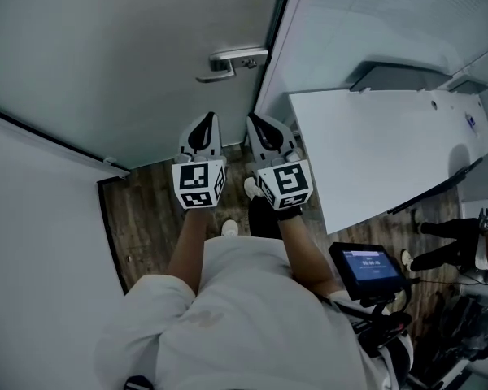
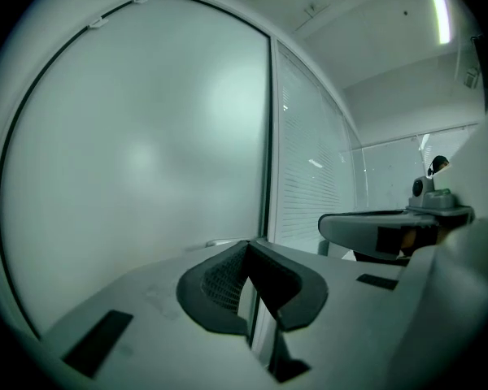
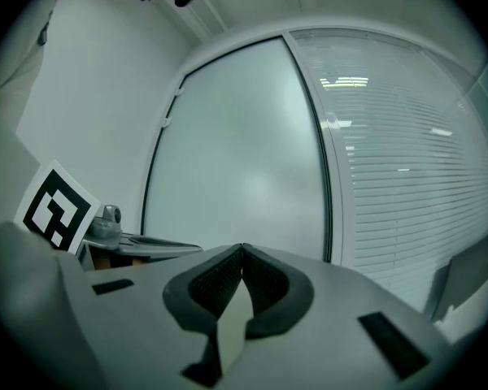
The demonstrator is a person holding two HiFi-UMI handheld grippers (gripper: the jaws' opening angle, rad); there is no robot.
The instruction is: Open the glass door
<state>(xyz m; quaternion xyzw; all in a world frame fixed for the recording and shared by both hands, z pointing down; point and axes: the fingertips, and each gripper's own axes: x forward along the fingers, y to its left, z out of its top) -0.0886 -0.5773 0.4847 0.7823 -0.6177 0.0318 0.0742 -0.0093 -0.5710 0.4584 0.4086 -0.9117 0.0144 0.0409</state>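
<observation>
Door (image 1: 138,63), frosted glass in a dark frame, shut; fills the upper left of the head view. Judged heavy and stiff-swinging, with a smooth, breakable pane. Best taken by the metal lever handle (image 1: 232,62) at upper centre. Left gripper (image 1: 203,128) and right gripper (image 1: 262,130), side by side at centre frame, jaws pressed together on nothing, lie below the handle, clear of it, tips toward the door.

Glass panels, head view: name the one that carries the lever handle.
The plain frosted door, left of the dark post: the silver handle sits near its right edge. The slatted panel right of the post has none.
</observation>
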